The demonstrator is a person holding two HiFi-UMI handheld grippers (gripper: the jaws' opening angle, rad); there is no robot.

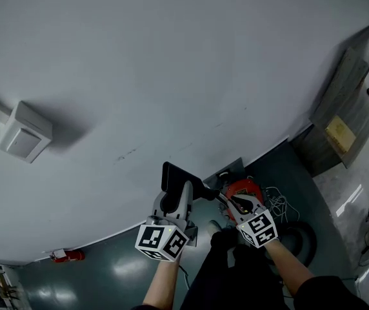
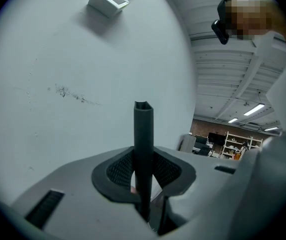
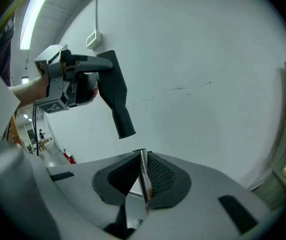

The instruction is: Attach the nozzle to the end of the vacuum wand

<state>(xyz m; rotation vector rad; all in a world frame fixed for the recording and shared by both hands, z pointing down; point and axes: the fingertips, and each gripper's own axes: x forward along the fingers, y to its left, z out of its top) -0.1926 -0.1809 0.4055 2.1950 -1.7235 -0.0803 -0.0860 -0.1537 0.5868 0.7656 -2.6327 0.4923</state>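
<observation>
Closest to my head camera are the two marker cubes (image 1: 162,241) on my grippers. Beyond them the white wall (image 1: 171,63) fills most of the view, so I judge I am working close up to it, above the dark floor (image 1: 100,273). Right of centre, the red vacuum body (image 1: 246,187) lies at the tip of my right gripper (image 1: 229,202). Its jaws are pressed nearly together, with only a thin bright sliver at the seam. I cannot tell whether that is a thing or a pad edge.

My left gripper (image 1: 175,196) is clamped on the broad end of the black nozzle (image 3: 114,96). The round collar is left free, I judge so it can slip onto the wand. I cannot make out the wand's end: dark clutter between the grippers hides it.
</observation>
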